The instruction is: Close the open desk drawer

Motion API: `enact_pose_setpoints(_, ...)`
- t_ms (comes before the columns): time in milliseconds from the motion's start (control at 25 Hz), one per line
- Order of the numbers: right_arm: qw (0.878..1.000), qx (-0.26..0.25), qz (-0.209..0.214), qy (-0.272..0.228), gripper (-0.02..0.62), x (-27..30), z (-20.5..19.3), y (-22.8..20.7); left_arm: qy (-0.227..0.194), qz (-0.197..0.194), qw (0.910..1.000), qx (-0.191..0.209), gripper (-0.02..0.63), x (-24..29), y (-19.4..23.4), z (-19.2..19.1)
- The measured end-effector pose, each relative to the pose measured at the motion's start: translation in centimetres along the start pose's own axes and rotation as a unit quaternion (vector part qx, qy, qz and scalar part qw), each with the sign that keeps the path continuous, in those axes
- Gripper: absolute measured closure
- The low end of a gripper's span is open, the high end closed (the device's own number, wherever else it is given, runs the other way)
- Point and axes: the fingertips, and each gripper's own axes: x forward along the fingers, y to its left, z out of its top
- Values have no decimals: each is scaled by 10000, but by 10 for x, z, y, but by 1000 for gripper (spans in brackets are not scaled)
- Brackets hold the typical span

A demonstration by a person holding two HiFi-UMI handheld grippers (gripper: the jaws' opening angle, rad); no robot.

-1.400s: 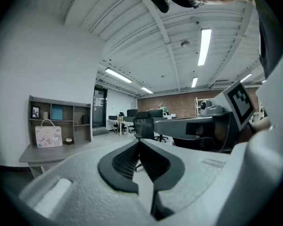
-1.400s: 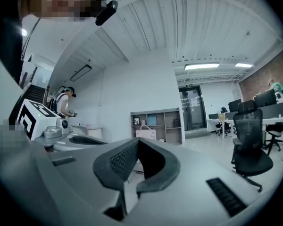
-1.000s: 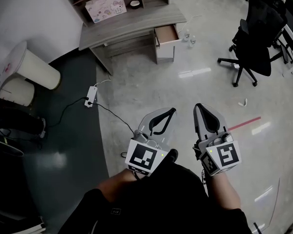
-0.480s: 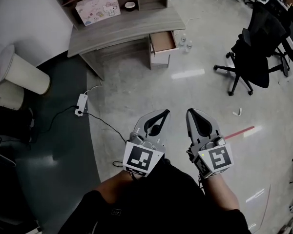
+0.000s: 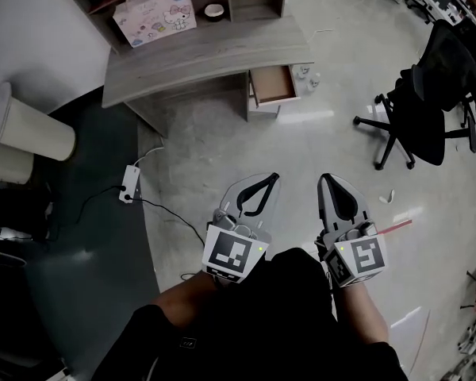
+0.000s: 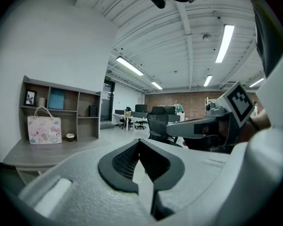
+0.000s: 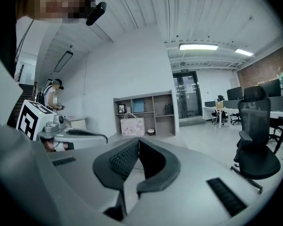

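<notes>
Drawer (image 5: 273, 86): open, under desk (image 5: 198, 54) edge. Left gripper (image 5: 270, 181), right gripper (image 5: 328, 180): jaws together, empty, well apart from drawer. Closing not started; approach, push left.

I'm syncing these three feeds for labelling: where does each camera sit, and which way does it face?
Head view: on the person's head, looking steeply down at the desk and its open drawer; shows both forearms, left tool, right tool.
Left gripper view: on the left tool, looking along its shut jaws toward the shelf; right tool at right.
Right gripper view: on the right tool, facing that shelf; left tool at left.
Shared: all three show the pink bag.
</notes>
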Motion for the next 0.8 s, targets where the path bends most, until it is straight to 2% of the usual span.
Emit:
enact_pose_setpoints(160, 9998, 56, 61, 153, 583, 36, -6, -7, 52, 128, 9999, -61, 600, 27, 26, 1)
enact_pose_setpoints(400, 9985, 94, 394, 378, 583, 89, -18, -19, 253, 189, 9993, -207, 600, 73, 57, -13)
enact_pose_setpoints(800, 9956, 230, 774, 470, 583, 171, -16, -110, 607, 408, 9965, -407, 600, 179, 89, -25)
